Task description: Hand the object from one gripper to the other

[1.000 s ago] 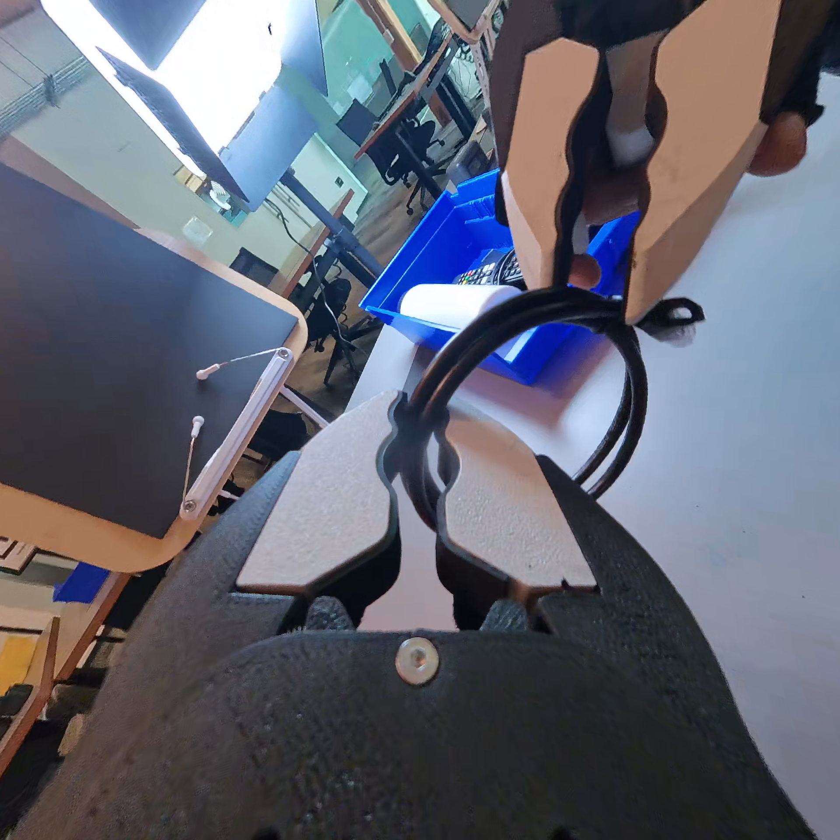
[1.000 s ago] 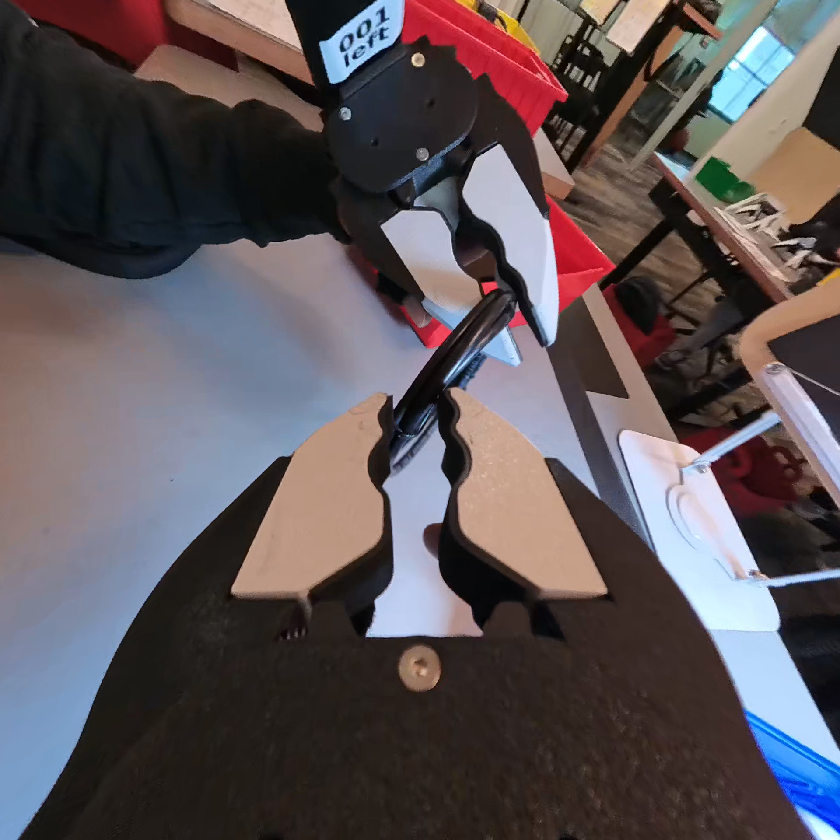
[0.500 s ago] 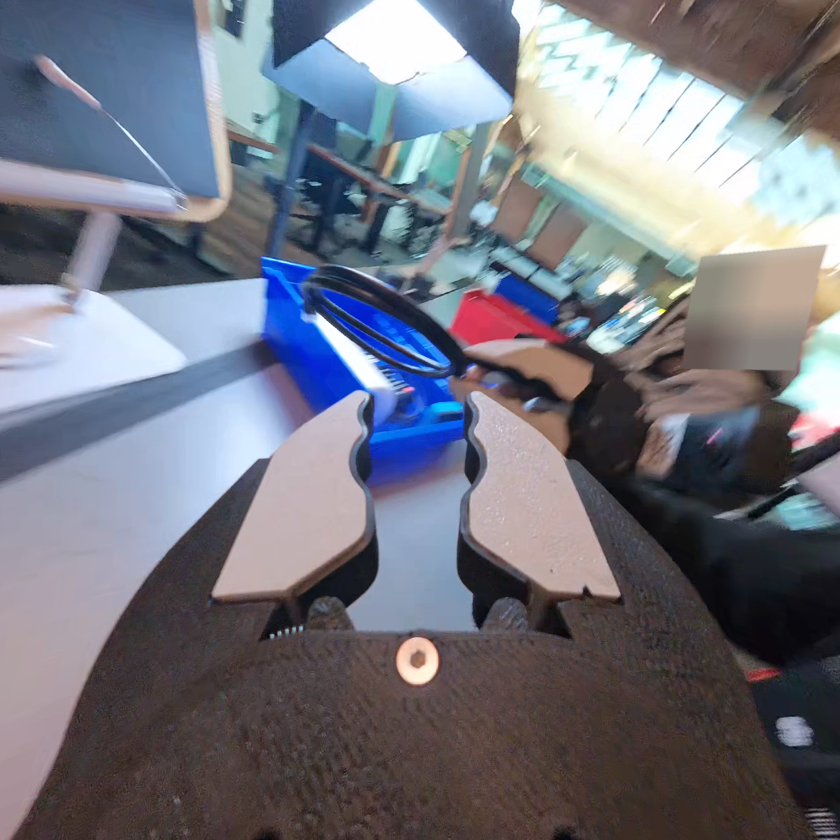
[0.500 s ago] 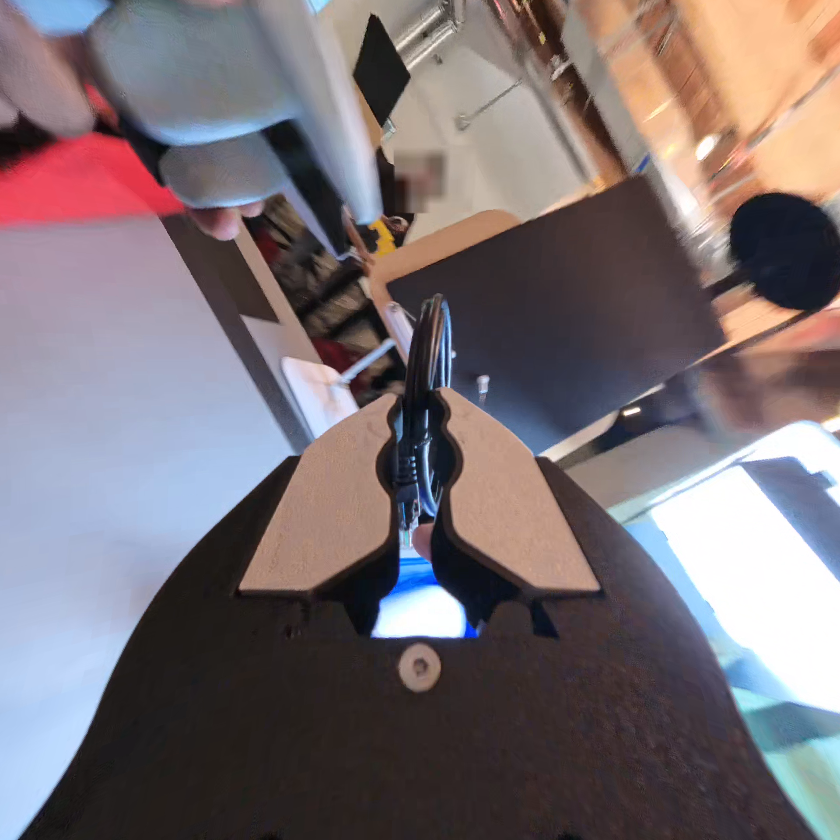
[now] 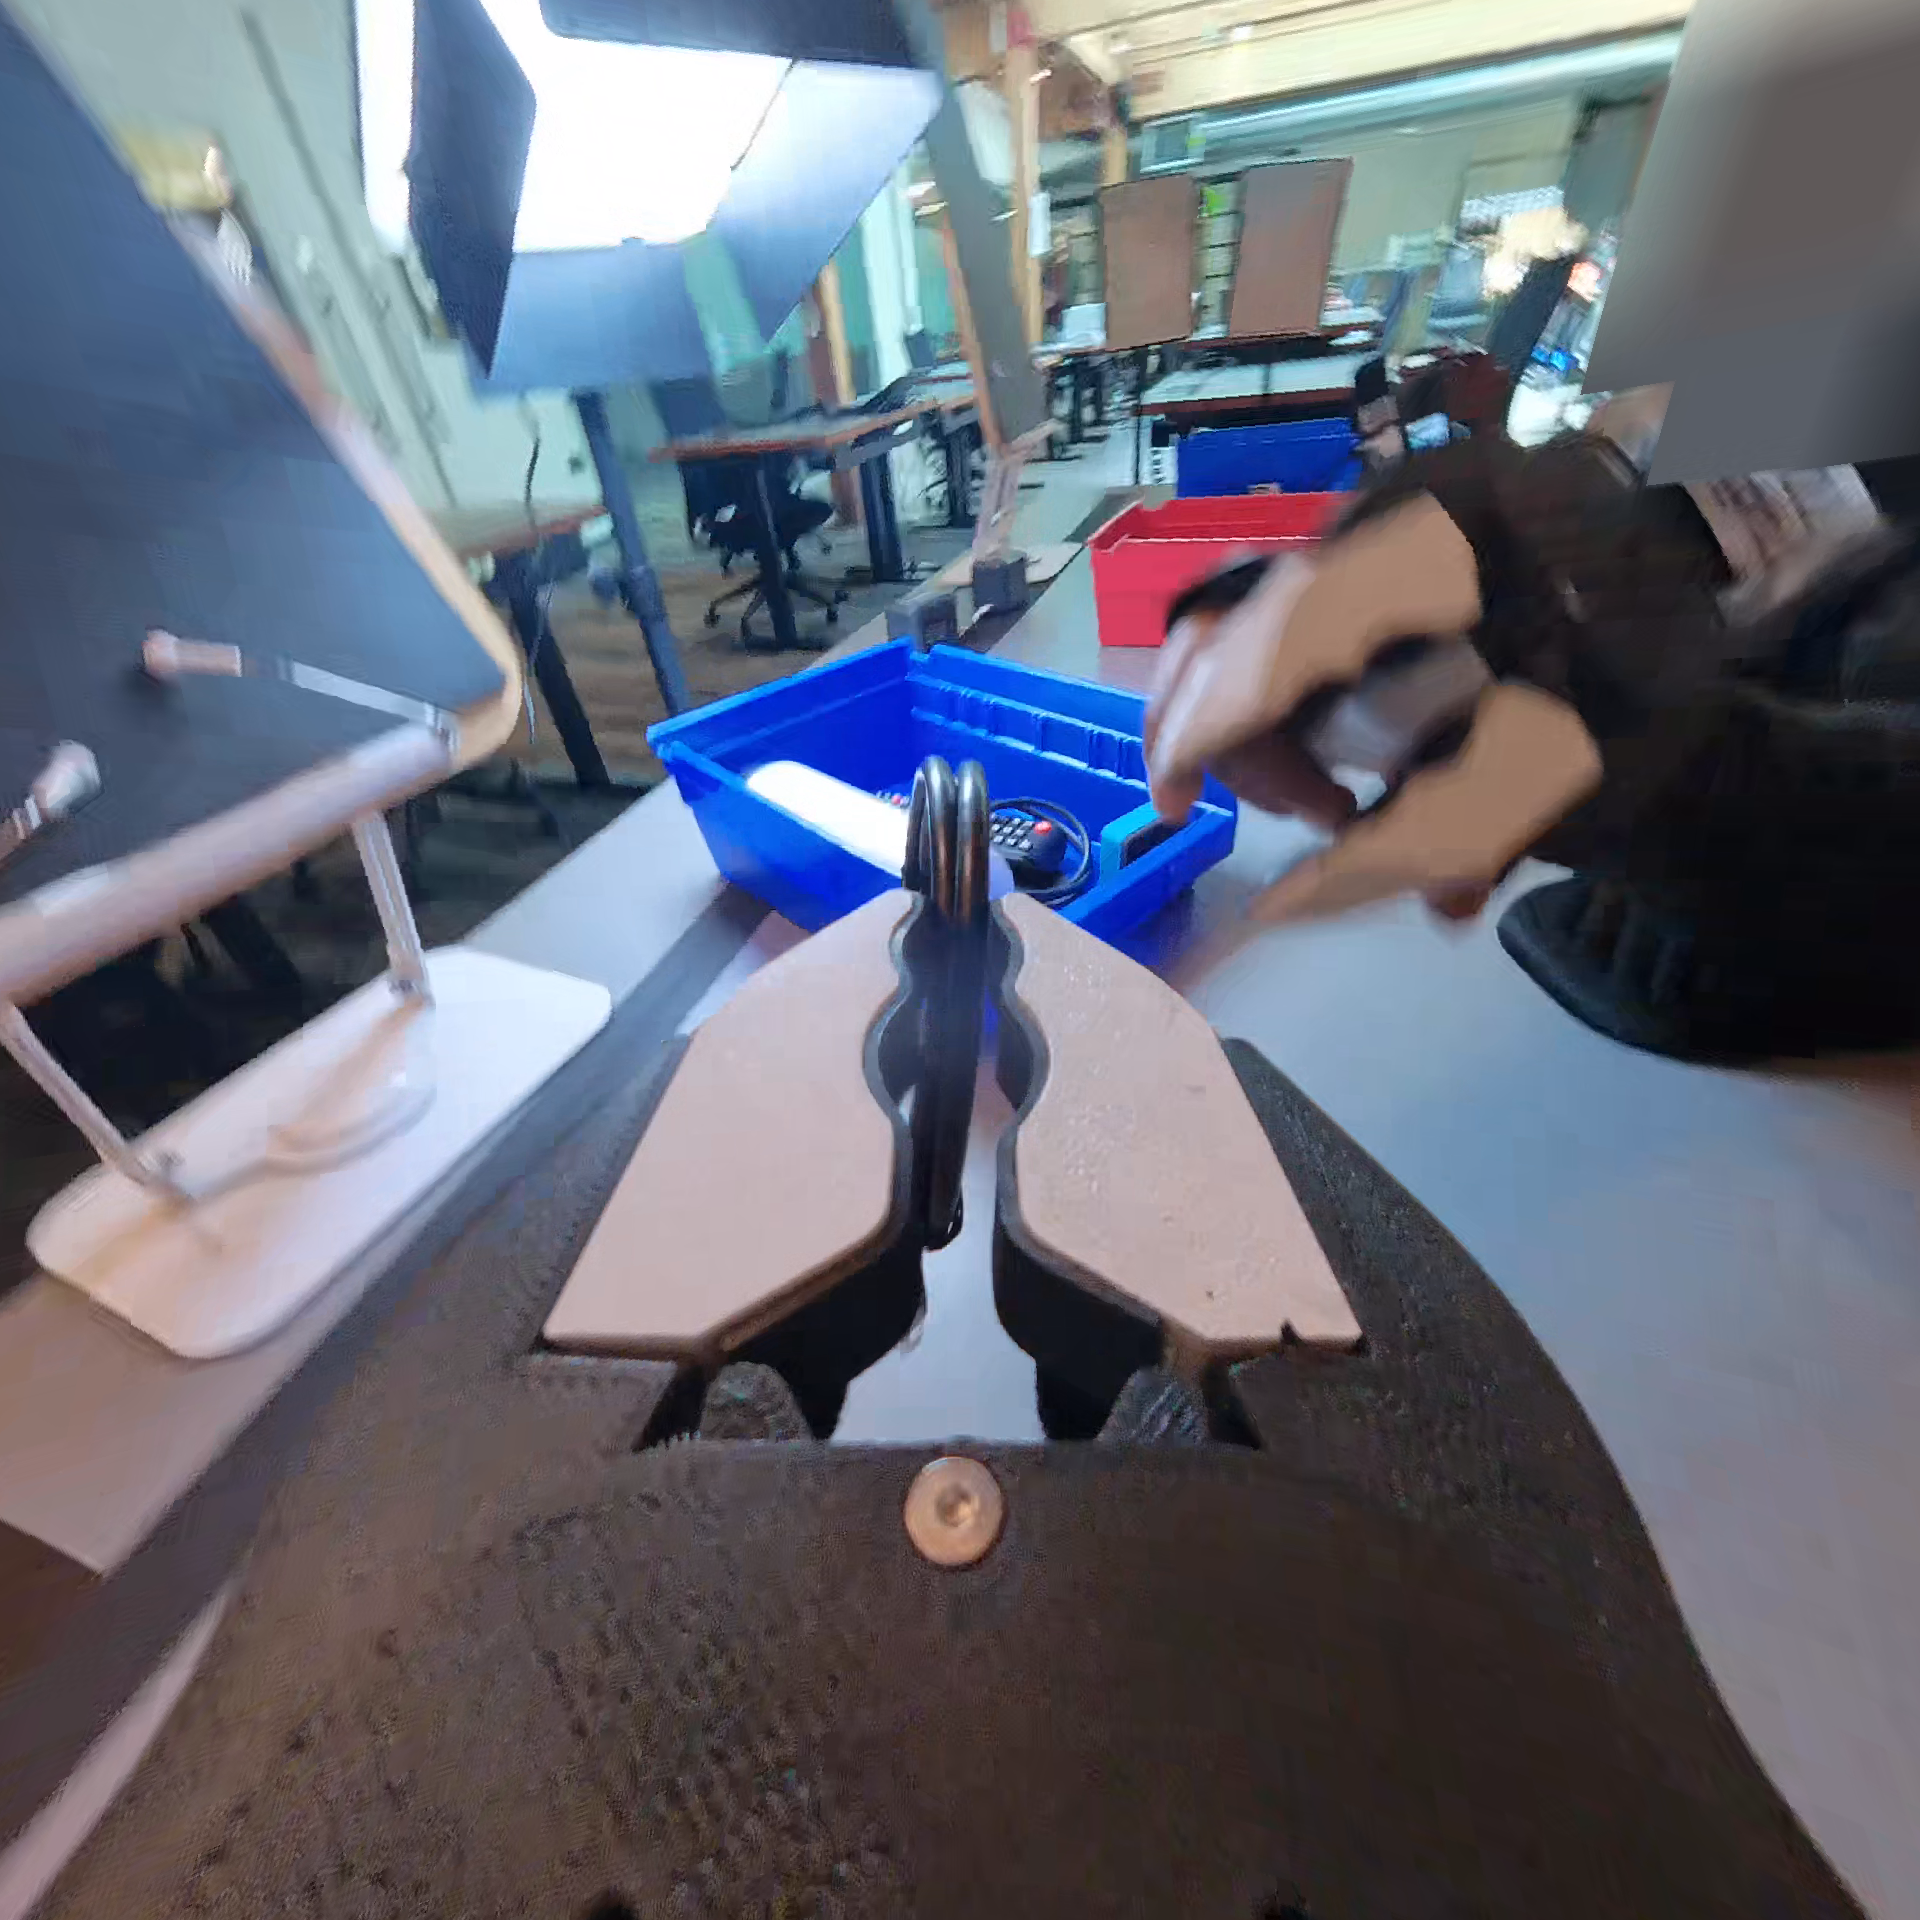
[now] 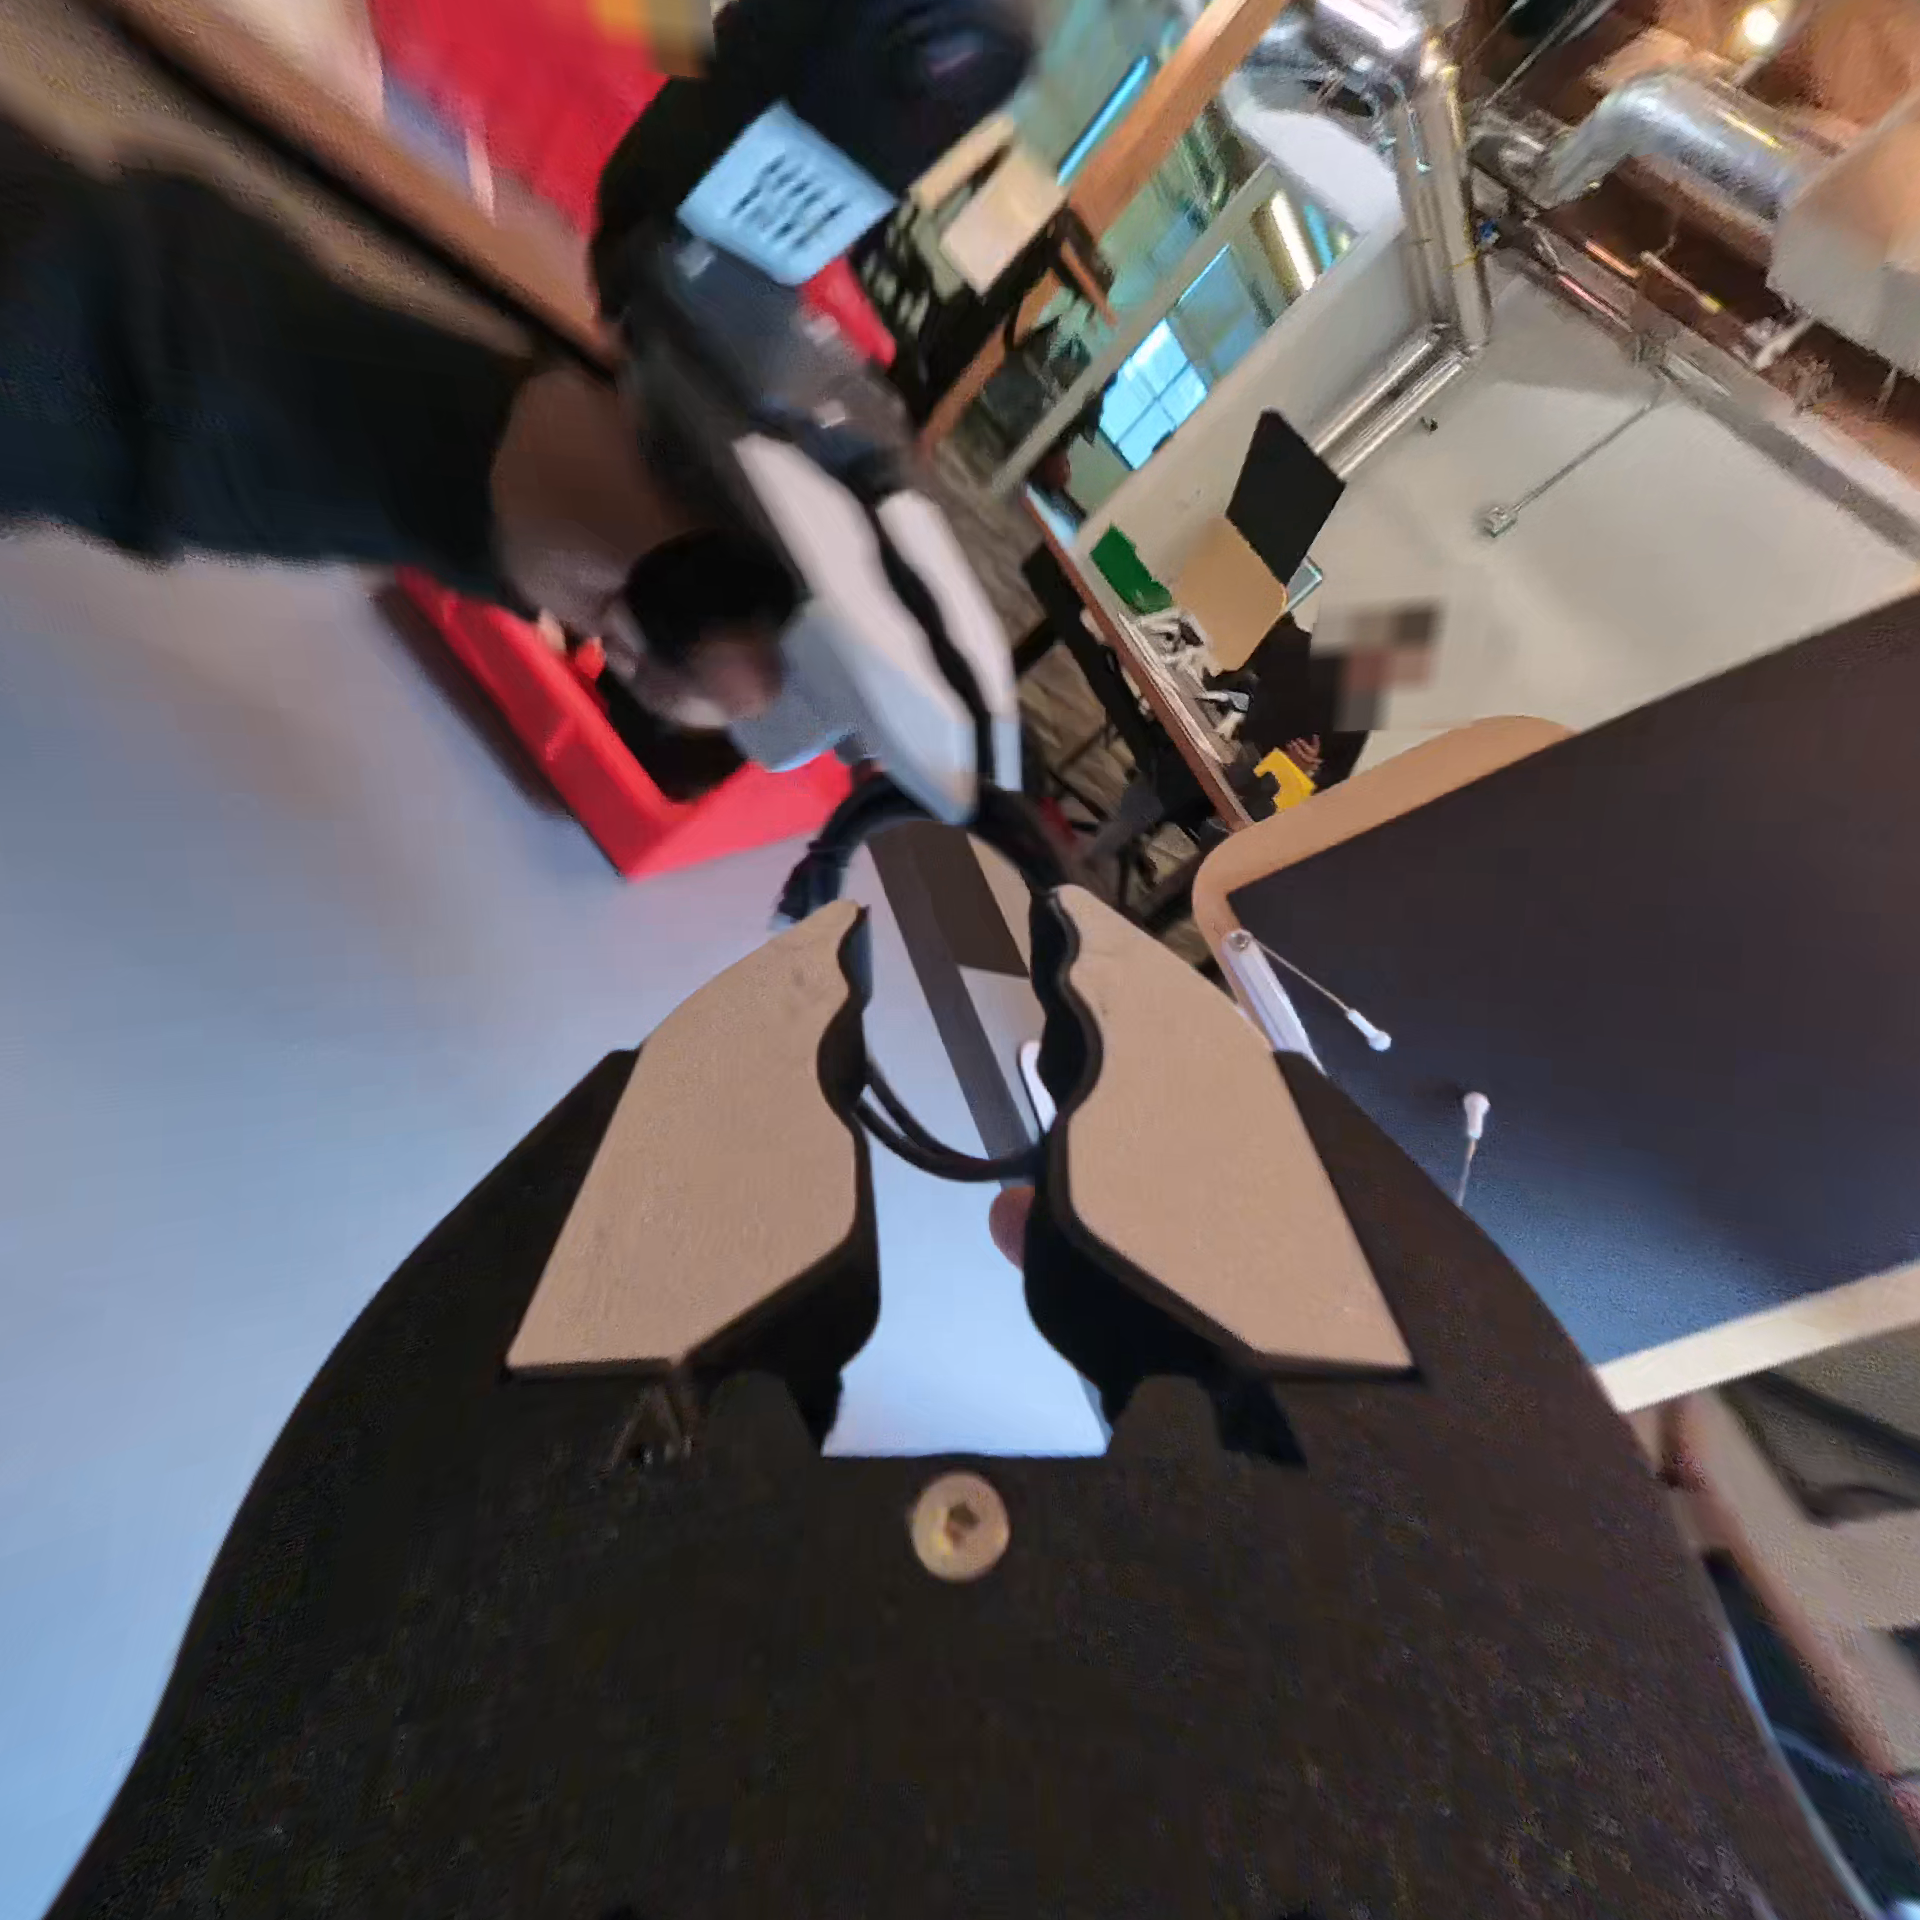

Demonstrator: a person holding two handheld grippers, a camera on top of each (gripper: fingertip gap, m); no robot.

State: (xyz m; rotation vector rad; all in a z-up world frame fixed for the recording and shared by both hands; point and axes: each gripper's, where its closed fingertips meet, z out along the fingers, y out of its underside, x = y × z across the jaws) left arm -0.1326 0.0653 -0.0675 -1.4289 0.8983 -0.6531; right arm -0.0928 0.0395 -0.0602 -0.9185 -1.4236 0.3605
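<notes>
**One grip swapped for the other: cable now in the left gripper**

Half a second ago the black cable coil (image 5: 945, 831) was pinched by the right gripper (image 6: 951, 914) while the left gripper (image 5: 951, 935) stood open. Now the coil is clenched edge-on between the left fingers, above the grey table (image 5: 1507, 1195) and before the blue bin (image 5: 790, 831). The right jaws are spread, with nothing pinched. The handover is judged complete, with only withdrawal left.
</notes>
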